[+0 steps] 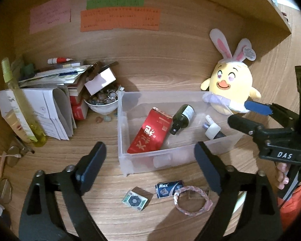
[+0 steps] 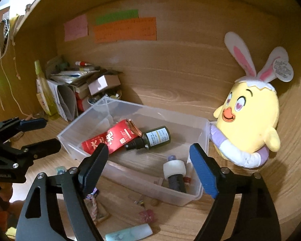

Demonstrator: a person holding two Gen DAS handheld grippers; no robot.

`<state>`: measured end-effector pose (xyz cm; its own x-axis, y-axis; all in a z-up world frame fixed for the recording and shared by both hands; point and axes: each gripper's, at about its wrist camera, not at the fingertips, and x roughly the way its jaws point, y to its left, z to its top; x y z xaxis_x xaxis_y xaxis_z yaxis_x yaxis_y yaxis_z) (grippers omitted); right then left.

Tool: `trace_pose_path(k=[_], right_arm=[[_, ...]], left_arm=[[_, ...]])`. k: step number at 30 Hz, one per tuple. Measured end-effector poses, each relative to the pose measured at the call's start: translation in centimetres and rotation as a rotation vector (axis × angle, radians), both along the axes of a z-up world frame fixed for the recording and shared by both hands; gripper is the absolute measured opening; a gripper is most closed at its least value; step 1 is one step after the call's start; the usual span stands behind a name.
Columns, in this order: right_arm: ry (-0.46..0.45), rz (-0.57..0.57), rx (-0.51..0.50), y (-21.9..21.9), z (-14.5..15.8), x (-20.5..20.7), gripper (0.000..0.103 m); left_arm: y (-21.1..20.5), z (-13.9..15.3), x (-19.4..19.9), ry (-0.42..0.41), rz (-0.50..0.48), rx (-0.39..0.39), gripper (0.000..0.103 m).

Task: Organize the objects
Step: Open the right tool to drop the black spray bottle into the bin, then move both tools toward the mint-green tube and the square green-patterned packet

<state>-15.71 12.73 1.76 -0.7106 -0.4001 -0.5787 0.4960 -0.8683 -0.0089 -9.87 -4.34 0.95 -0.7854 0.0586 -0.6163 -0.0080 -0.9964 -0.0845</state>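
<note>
Status: sorting is partly complete. The clear plastic bin (image 1: 123,108) occupies the centre of the left wrist view on the wooden worktop (image 1: 102,140). Three items already lie inside it: a red packet (image 1: 148,134), a dark green spray bottle (image 1: 181,118) and, at the bin's right end, a white-collared dark bottle (image 1: 211,129).

Items left outside the bin, along the lower edge of the left wrist view:
- a small patterned tile (image 1: 134,200), lower centre;
- a blue "Max" box (image 1: 168,187), just right of it;
- a pink braided bracelet (image 1: 192,199), beside the box.

In the lower part of the right wrist view further small items lie on the worktop, including a pale blue oblong piece (image 2: 130,232) and a small pink object (image 2: 147,217); these are blurred and cannot be identified with confidence.

The left gripper (image 1: 150,166) hangs above the bin's near wall with its jaws wide apart and nothing between them. The right gripper (image 2: 148,168) is likewise spread and empty, positioned over the bin's near right corner.

The yellow plush chick (image 1: 230,84) stands against the bin's far right corner.

Judgement: roughly half of the loose items remain to be collected.
</note>
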Motion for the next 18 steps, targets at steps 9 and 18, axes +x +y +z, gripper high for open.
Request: trace_pose_path(k=[9,18], right_arm=[[0.013,-0.043,-0.016,1.9,0.3,2.1,0.083],[-0.060,-0.079,-0.003,2.9,-2.0,3.3,0.083]], left_arm=[[-1.1,-0.7,1.1,-0.028,0.011,0.000,0.094],[-2.7,-4.2,1.6,-0.133,0.043,-0.022,0.094]])
